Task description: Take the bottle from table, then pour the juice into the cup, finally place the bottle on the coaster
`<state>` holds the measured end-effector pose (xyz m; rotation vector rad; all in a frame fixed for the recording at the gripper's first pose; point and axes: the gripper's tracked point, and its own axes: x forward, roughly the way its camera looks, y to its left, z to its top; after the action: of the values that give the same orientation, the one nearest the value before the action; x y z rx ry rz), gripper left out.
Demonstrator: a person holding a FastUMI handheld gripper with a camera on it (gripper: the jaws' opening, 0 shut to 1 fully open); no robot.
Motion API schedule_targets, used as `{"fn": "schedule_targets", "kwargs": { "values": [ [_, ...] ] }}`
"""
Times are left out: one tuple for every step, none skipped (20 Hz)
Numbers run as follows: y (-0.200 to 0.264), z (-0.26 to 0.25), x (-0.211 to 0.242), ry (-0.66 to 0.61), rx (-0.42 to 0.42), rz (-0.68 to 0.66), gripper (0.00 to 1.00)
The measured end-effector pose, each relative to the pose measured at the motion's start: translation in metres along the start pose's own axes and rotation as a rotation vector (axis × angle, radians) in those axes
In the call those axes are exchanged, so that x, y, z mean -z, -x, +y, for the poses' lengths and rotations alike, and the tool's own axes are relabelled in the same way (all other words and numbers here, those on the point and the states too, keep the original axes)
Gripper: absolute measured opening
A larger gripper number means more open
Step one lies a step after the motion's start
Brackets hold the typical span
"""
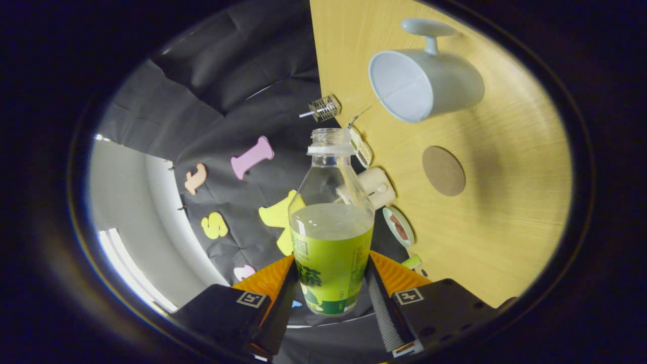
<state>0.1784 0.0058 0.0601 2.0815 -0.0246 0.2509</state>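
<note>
Gripper view, contents listed. One clear plastic bottle with a green label [331, 237], uncapped, cloudy pale juice filling it to about shoulder height; its long axis runs straight ahead along the fingers, open mouth pointing away from the gripper. One gripper [331, 290]: its two fingers close on the labelled lower body from either side, both pressing the bottle, which is held clear of the tabletop. One pale grey cup [427, 81], smooth, cylindrical, one handle on the side facing away from the bottle; its mouth faces back toward the bottle's side, interior bare. One round brown coaster [444, 171], flat, matte, lying between the cup and the bottle's neck, apart from both. One light wooden table [505, 212], fine straight grain, seen rotated so its surface stands like a wall beside the bottle. Along the table's edge: one small wire cage-like object [323, 108], one cream rounded device [376, 188], one small round dish [398, 226].
</note>
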Motion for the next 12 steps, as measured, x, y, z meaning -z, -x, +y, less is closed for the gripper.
{"fn": "schedule_targets", "kwargs": {
  "values": [
    [0.000, 0.001, 0.000, -0.008, -0.002, -0.003, 0.77],
    [0.000, 0.003, 0.001, -0.013, -0.007, 0.000, 0.77],
    [-0.001, 0.003, 0.000, -0.018, -0.011, -0.001, 0.77],
    [-0.001, 0.005, 0.000, -0.025, -0.014, -0.001, 0.77],
    [0.000, 0.006, 0.000, -0.035, -0.016, -0.002, 0.77],
    [0.000, 0.009, 0.001, -0.049, -0.023, -0.002, 0.77],
    [0.000, 0.011, 0.001, -0.065, -0.029, -0.001, 0.77],
    [0.001, 0.014, 0.002, -0.080, -0.034, -0.001, 0.77],
    [0.000, 0.015, 0.003, -0.089, -0.035, 0.000, 0.77],
    [-0.002, 0.016, 0.005, -0.096, -0.036, 0.003, 0.77],
    [-0.003, 0.018, 0.006, -0.104, -0.036, 0.007, 0.77],
    [-0.003, 0.019, 0.007, -0.112, -0.040, 0.009, 0.77]
  ]
}}
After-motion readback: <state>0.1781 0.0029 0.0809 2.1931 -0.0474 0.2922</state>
